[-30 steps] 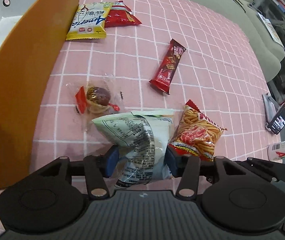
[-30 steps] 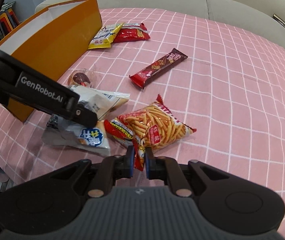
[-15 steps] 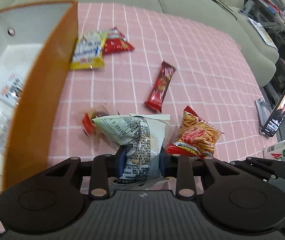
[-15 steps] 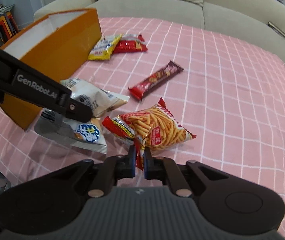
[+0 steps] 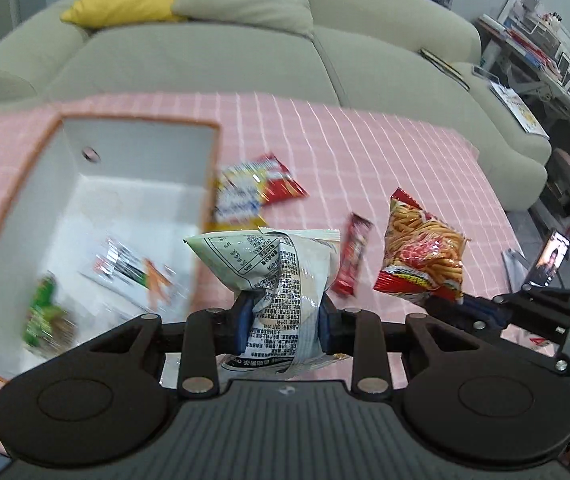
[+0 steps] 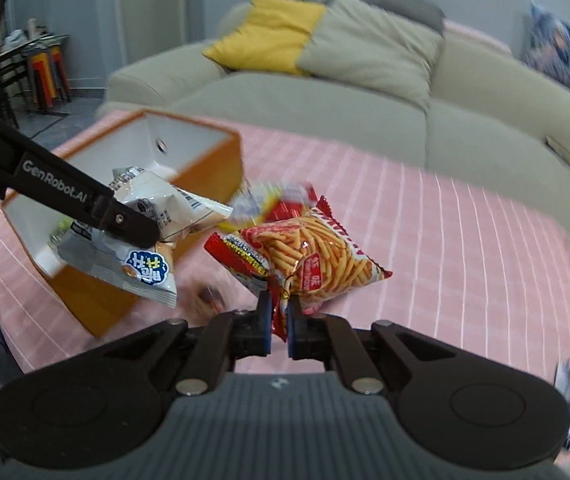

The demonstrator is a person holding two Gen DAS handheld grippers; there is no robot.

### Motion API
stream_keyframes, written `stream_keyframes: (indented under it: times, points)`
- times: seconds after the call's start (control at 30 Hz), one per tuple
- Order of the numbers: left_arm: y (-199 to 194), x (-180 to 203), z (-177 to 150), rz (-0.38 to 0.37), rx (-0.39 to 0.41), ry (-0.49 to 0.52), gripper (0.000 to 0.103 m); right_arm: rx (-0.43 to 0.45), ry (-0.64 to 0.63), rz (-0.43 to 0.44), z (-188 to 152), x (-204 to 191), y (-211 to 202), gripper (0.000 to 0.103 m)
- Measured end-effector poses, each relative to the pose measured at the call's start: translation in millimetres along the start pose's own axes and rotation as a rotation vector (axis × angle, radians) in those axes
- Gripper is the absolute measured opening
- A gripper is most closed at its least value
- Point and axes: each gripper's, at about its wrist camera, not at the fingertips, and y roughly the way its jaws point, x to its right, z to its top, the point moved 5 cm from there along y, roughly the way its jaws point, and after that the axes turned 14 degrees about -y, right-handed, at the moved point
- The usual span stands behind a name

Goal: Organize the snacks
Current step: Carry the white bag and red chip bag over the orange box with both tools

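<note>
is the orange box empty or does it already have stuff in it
Not empty: the orange box already holds blurred packets, one green, on its white floor.

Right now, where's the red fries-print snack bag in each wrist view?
Left wrist: the red fries-print snack bag hangs right of centre, pinched at its lower corner by the right gripper.
Right wrist: centre, just above that gripper's blue pads.
Shared landmark: the orange box with white inside, left of the bag in both views.
</note>
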Motion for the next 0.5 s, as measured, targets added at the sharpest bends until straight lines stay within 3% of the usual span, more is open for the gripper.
stream_keyframes:
  times: [0.3, 0.5]
  points:
    - [-37, -48, 48, 0.103, 0.074, 0.069, 0.036, 0.112, -0.145, 0.074, 81, -40, 13, 0.002]
    - [-38, -79, 68, 0.192, 0.054, 0.128, 0.036, 0.108, -0.243, 0.156, 126, -83, 37, 0.002]
